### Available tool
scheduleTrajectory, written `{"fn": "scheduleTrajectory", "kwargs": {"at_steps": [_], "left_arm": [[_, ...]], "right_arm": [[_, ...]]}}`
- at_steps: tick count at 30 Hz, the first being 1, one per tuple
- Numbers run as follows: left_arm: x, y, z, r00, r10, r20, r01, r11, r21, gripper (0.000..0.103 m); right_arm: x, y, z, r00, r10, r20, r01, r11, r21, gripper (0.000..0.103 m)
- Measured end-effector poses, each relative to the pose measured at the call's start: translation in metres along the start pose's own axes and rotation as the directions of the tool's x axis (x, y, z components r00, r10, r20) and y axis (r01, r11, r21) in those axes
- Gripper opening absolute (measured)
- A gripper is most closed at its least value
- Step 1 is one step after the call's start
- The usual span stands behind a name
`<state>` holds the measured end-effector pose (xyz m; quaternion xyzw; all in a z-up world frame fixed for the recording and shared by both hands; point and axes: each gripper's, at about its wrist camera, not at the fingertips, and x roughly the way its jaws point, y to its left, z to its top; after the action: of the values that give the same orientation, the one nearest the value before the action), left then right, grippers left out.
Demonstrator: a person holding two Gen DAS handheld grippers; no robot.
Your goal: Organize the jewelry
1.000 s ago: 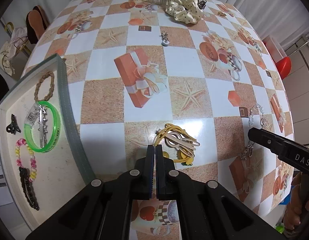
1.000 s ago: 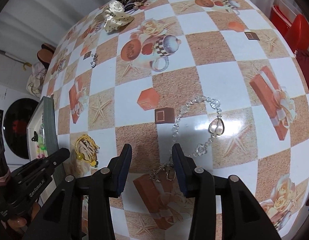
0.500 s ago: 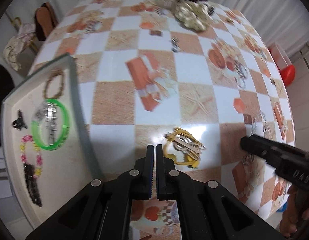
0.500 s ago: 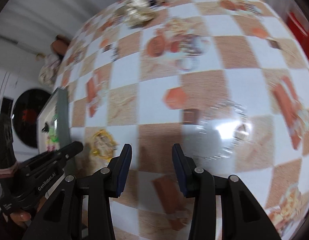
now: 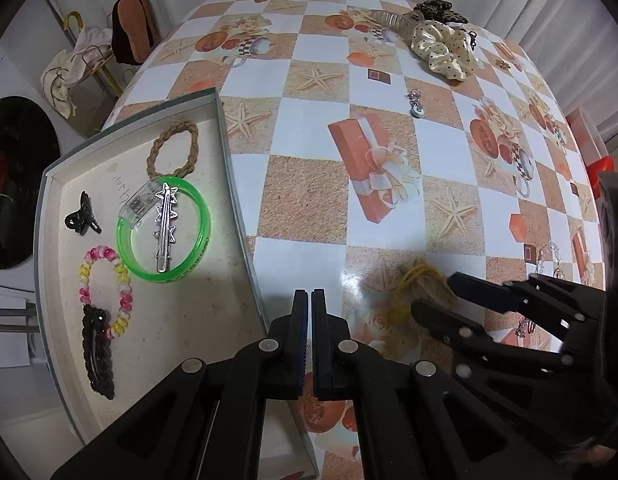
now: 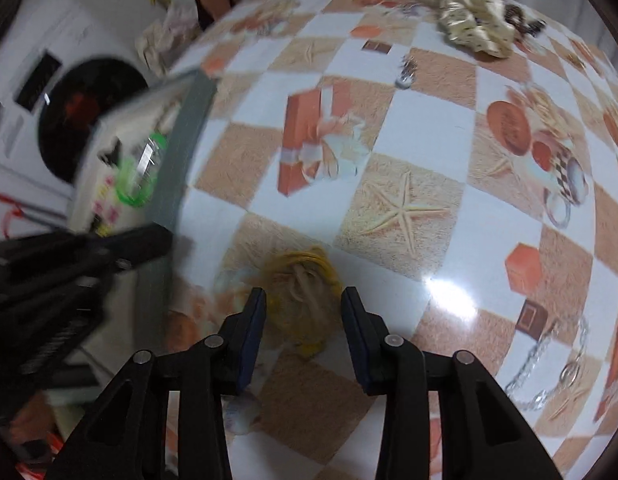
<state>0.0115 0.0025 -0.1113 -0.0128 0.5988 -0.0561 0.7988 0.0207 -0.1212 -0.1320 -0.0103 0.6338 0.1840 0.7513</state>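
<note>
The left gripper (image 5: 310,300) has its jaws pressed together on nothing and hangs over the right-hand rim of the shallow grey-rimmed tray (image 5: 233,168). On the tray's pale floor, at about 9 o'clock from it, lie a translucent green plastic bangle (image 5: 201,216), a silver star-studded hair clip (image 5: 164,232), a braided tan hair tie (image 5: 174,148), a small black claw clip (image 5: 82,220), a pink-and-yellow beaded bracelet (image 5: 105,284) and a black glittery barrette (image 5: 98,354). The right gripper (image 6: 304,300) has its jaws apart and closing, with the tangled yellow elastic hair ties (image 6: 305,276) between its pads on the checked vinyl tablecloth (image 6: 425,128), contact unclear through blur. A clear crystal bead bracelet (image 6: 545,356) lies at 4 o'clock; a cream polka-dot scrunchie (image 5: 445,50) sits at 1 o'clock, far off.
</note>
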Motion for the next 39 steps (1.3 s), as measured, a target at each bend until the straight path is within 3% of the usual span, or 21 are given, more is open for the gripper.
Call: {"fn": "scheduleTrajectory", "kwargs": {"at_steps": [3,9,13,17,22,25,27,28,29,31,34,39], "left_arm": [[-0.001,0.001,-0.001,1.0,-0.009,0.007,0.009,1.0,-0.003,0.005],[-0.002,-0.002,0.002,1.0,-0.028,0.011,0.028,1.0,0.002,0.005],[-0.001,-0.008,0.003,0.999,-0.043,0.008,0.043,0.999,0.017,0.006],[0.001,-0.016,0.006,0.998,-0.056,0.004,0.056,0.998,0.03,0.006],[0.003,-0.03,0.008,0.998,-0.068,0.002,0.068,0.996,0.066,0.006],[0.004,-0.036,0.009,0.997,-0.076,0.002,0.076,0.994,0.075,0.006],[0.005,-0.038,0.01,0.997,-0.082,0.0,0.082,0.994,0.07,0.006],[0.006,-0.039,0.011,0.997,-0.083,0.0,0.082,0.994,0.067,0.006],[0.006,-0.04,0.012,0.997,-0.081,0.0,0.08,0.995,0.066,0.006],[0.006,-0.043,0.013,0.997,-0.08,0.005,0.08,0.995,0.066,0.006],[0.003,-0.047,0.014,0.996,-0.087,0.02,0.085,0.993,0.077,0.006],[0.001,-0.057,0.017,0.995,-0.097,0.038,0.093,0.989,0.116,0.006]], "right_arm": [[0.0,0.002,0.001,0.999,-0.038,0.005,0.038,0.999,-0.02,0.009],[-0.013,-0.027,-0.008,0.999,0.03,0.023,-0.033,0.988,0.15,0.008],[-0.027,-0.057,-0.019,0.98,0.187,0.074,-0.2,0.931,0.305,0.008],[-0.037,-0.071,-0.029,0.958,0.264,0.111,-0.286,0.88,0.379,0.008],[-0.031,-0.067,-0.039,0.97,0.241,0.016,-0.23,0.901,0.367,0.008],[-0.024,-0.07,-0.051,0.945,0.327,-0.012,-0.294,0.864,0.409,0.008],[-0.029,-0.076,-0.053,0.928,0.369,0.045,-0.349,0.825,0.444,0.008],[-0.035,-0.08,-0.051,0.928,0.362,0.091,-0.362,0.813,0.456,0.008],[-0.042,-0.085,-0.048,0.941,0.316,0.124,-0.336,0.818,0.466,0.011],[-0.05,-0.086,-0.044,0.974,0.189,0.122,-0.224,0.865,0.449,0.013],[-0.053,-0.089,-0.047,0.993,0.092,0.075,-0.115,0.896,0.428,0.052],[-0.071,-0.112,-0.063,0.994,0.015,0.106,-0.066,0.87,0.488,0.053]]}}
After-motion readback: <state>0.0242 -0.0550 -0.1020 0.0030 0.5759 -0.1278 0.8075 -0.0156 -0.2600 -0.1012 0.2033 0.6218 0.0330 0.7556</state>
